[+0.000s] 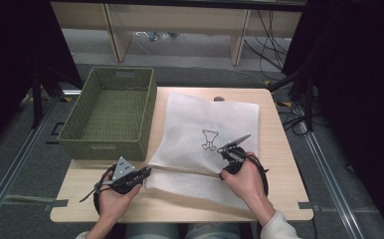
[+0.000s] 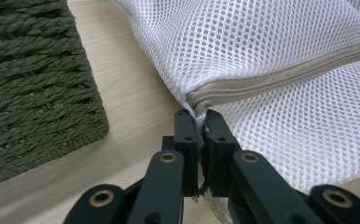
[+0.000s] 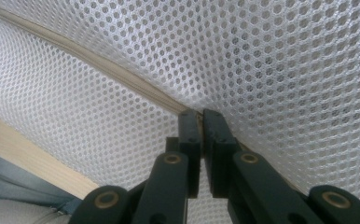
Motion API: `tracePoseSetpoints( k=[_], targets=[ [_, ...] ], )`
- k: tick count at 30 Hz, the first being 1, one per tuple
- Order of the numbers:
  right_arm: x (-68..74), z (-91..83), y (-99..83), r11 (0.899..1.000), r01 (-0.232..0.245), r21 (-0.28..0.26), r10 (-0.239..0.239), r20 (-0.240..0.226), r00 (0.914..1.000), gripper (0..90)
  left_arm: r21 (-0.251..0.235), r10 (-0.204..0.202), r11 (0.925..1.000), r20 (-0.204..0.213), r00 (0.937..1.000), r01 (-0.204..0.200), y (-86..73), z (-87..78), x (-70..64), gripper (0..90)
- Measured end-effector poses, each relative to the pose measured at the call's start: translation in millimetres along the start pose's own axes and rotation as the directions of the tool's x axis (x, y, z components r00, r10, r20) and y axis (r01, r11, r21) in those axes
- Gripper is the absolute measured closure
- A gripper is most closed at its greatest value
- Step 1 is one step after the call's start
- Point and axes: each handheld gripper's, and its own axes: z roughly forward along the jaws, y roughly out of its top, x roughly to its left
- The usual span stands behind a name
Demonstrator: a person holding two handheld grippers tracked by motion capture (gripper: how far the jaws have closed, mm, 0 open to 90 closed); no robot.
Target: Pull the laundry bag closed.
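Along the table's near edge, left gripper (image 1: 143,173) and right gripper (image 1: 228,172) both clamp mesh bag (image 1: 210,124)'s zipper (image 1: 185,170), running left-right between them; slider probably under right jaws.

One white mesh bag (image 1: 207,134), one green woven basket (image 1: 111,112), one table (image 1: 279,149), two tongs.

Lab/recording rig: black curtains (image 1: 11,50), floor cables (image 1: 272,37), rails (image 1: 329,174) round small wood table (image 1: 279,149).

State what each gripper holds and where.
Both grip the white mesh zip bag: left gripper at the zipper's end, right gripper farther along the zipper.
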Motion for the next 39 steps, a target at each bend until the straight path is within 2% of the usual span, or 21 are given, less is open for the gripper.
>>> tracePoseSetpoints(
  k=[2, 3, 5, 9, 10, 11, 12, 14, 16, 17, 18, 20, 22, 24, 25, 26, 27, 29, 35, 38, 39],
  targets=[
    [-0.8, 0.0, 0.1, 1.000, 0.014, -0.005, -0.014, 0.002, 0.9999, 87.3, -0.001, -0.001, 1.0000, -0.006, 1.0000, 0.001, 0.1, -0.2, -0.2, 84.6],
    [-4.0, 1.7, 0.6, 0.998, 0.060, -0.026, -0.060, 0.005, 0.9982, 87.3, -0.002, -0.001, 1.0000, -0.005, 1.0000, 0.001, 0.2, -0.3, -0.1, 84.6],
    [-4.2, 0.9, 0.1, 0.998, 0.053, -0.028, -0.053, -0.010, 0.9985, 87.3, -0.002, -0.001, 1.0000, -0.005, 1.0000, 0.001, 0.3, -0.3, -0.3, 84.6],
    [-7.7, 2.3, -0.6, 0.995, 0.086, -0.047, -0.085, 0.011, 0.9963, 87.3, -0.001, 0.002, 1.0000, -0.009, 1.0000, -0.002, 0.6, -0.4, 0.7, 84.6],
    [-7.3, 1.7, -1.0, 0.997, 0.063, -0.041, -0.063, 0.005, 0.9980, 87.3, 0.000, 0.017, 0.9998, -0.006, 0.9998, -0.017, 1.1, -0.4, 1.9, 84.6],
    [-10.0, 1.3, -0.8, 0.995, 0.088, -0.046, -0.088, -0.007, 0.9961, 87.3, 0.000, 0.017, 0.9998, -0.006, 0.9998, -0.017, 1.1, -0.4, 1.9, 84.6],
    [-8.0, 0.1, -1.6, 0.998, 0.057, -0.034, -0.056, 0.016, 0.9983, 87.3, -0.002, 0.017, 0.9999, -0.007, 0.9998, -0.017, 1.3, 0.0, 1.8, 84.6],
    [-7.8, -0.4, -2.5, 0.998, 0.044, -0.048, -0.044, 0.007, 0.9990, 87.3, -0.002, 0.015, 0.9999, -0.004, 0.9999, -0.015, 1.6, -0.1, 2.0, 84.6],
    [-6.6, -2.3, -3.9, 0.999, 0.014, -0.031, -0.014, -0.002, 0.9999, 87.3, -0.003, 0.018, 0.9998, -0.002, 0.9998, -0.018, 1.6, 0.0, 2.0, 84.6],
    [-7.1, -2.1, -4.2, 0.999, 0.018, -0.031, -0.018, -0.008, 0.9998, 87.3, -0.003, 0.018, 0.9998, -0.001, 0.9998, -0.018, 1.6, -0.1, 2.2, 84.6],
    [-9.6, -0.6, -4.3, 0.997, 0.053, -0.057, -0.053, -0.004, 0.9986, 87.3, -0.003, 0.017, 0.9998, 0.000, 0.9999, -0.017, 1.5, -0.1, 2.3, 84.6],
    [-7.9, -0.8, -4.7, 0.998, 0.035, -0.049, -0.034, 0.025, 0.9991, 87.3, -0.002, 0.015, 0.9999, -0.002, 0.9999, -0.015, 1.3, -0.3, 3.1, 84.6],
    [-10.9, -1.1, -4.9, 0.998, 0.048, -0.052, -0.047, 0.024, 0.9986, 87.3, -0.004, 0.000, 1.0000, -0.006, 1.0000, 0.000, 1.0, -0.2, 3.4, 84.6],
    [-10.6, -1.9, -6.2, 0.999, 0.009, -0.047, -0.008, 0.020, 0.9998, 87.3, -0.005, 0.005, 1.0000, -0.007, 1.0000, -0.005, 1.1, -0.2, 4.0, 84.6],
    [-14.0, -1.3, -6.4, 0.997, 0.042, -0.062, -0.041, 0.012, 0.9991, 87.3, -0.005, 0.013, 0.9999, -0.006, 0.9999, -0.013, 1.3, 0.0, 4.4, 84.6],
    [-15.1, -1.6, -6.8, 0.997, 0.041, -0.064, -0.041, 0.013, 0.9991, 87.3, -0.004, 0.013, 0.9999, -0.007, 0.9999, -0.013, 1.3, 0.0, 4.1, 84.6],
    [-13.7, -2.6, -7.4, 0.998, 0.017, -0.057, -0.016, 0.010, 0.9998, 87.3, -0.003, 0.014, 0.9999, -0.008, 0.9999, -0.014, 1.4, -0.1, 4.1, 84.6],
    [-15.0, -2.6, -7.2, 0.997, 0.036, -0.061, -0.036, 0.010, 0.9993, 87.3, -0.004, 0.013, 0.9999, -0.008, 0.9999, -0.013, 1.4, -0.2, 4.2, 84.6],
    [-15.1, -2.4, -7.2, 0.998, 0.034, -0.061, -0.033, 0.010, 0.9994, 87.3, -0.005, 0.012, 0.9999, -0.004, 0.9999, -0.012, 1.4, -0.3, 4.4, 84.6],
    [-13.7, -3.2, -7.6, 0.998, 0.009, -0.058, -0.008, 0.010, 0.9999, 87.3, -0.003, 0.013, 0.9999, -0.005, 0.9999, -0.013, 1.5, -0.4, 4.2, 84.6],
    [-13.1, -2.9, -7.7, 0.998, 0.003, -0.058, -0.002, 0.014, 0.9999, 87.3, -0.006, 0.000, 1.0000, -0.003, 1.0000, 0.000, 1.2, -0.1, 4.2, 84.6]
  ],
)
